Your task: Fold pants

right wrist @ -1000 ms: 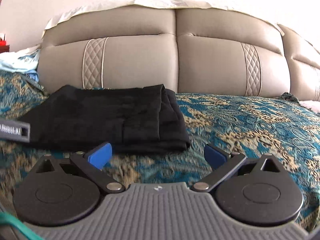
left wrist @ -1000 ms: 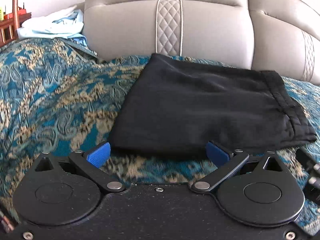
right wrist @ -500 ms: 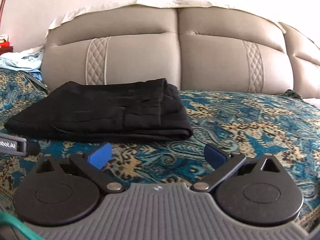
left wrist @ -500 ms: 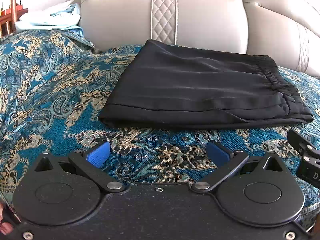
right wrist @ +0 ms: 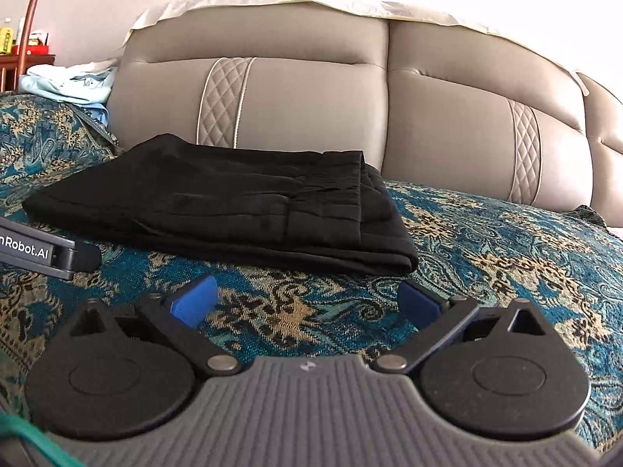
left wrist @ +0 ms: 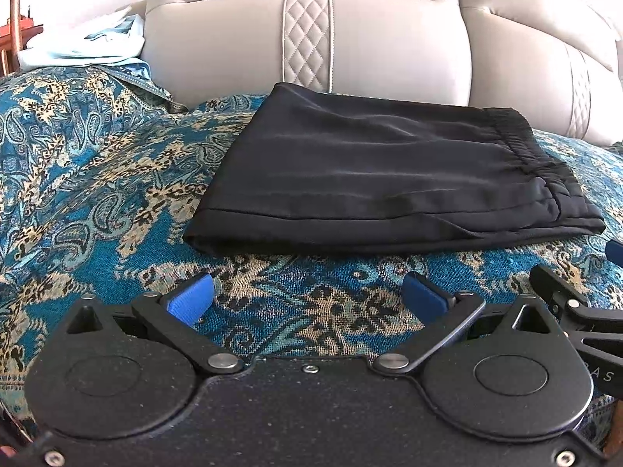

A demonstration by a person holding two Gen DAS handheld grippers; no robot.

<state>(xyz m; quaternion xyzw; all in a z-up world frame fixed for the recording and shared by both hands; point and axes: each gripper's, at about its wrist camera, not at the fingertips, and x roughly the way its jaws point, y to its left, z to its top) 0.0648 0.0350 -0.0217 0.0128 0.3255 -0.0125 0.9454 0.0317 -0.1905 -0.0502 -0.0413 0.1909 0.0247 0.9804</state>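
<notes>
Pants (left wrist: 381, 183) lie folded on the bed (left wrist: 97, 179) toward its headboard edge, long axis crosswise, directly ahead of both released, empty units; left gripper (left wrist: 307, 297) judged marginally nearer than right gripper (right wrist: 307, 297).
</notes>
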